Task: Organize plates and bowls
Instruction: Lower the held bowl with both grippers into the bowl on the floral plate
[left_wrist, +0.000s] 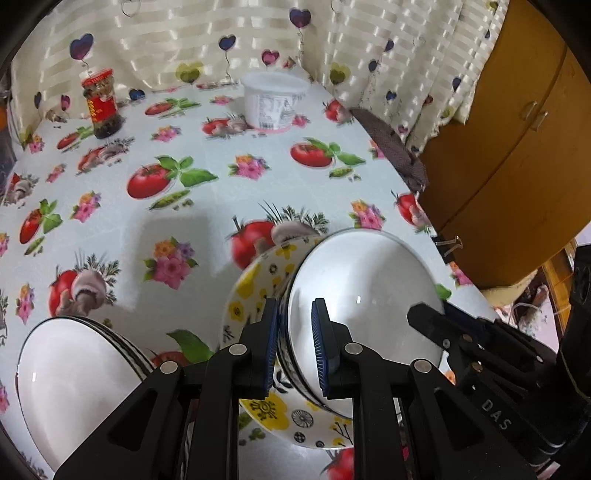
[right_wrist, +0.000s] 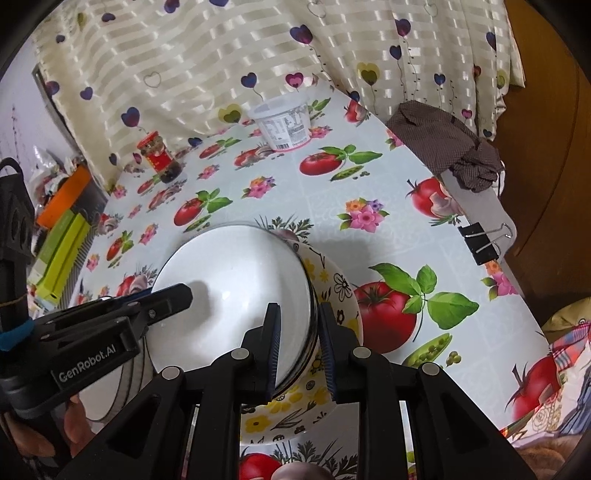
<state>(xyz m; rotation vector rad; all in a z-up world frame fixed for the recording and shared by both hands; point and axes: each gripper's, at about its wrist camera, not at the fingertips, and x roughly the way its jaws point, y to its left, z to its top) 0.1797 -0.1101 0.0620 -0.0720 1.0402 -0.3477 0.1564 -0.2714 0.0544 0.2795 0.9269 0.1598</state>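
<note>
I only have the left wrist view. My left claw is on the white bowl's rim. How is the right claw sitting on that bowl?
Observer: The right claw straddles the opposite rim of the white bowl, one pad inside and one outside over the flowered plate. I cannot tell whether it is pressing.
Operator: Anything on the table edge on that side?
Observer: A black binder clip is clipped to the edge, apart from the plate.
Operator: And beyond the table's left edge?
Observer: Orange and green boxes lie there, beside the table.
</note>
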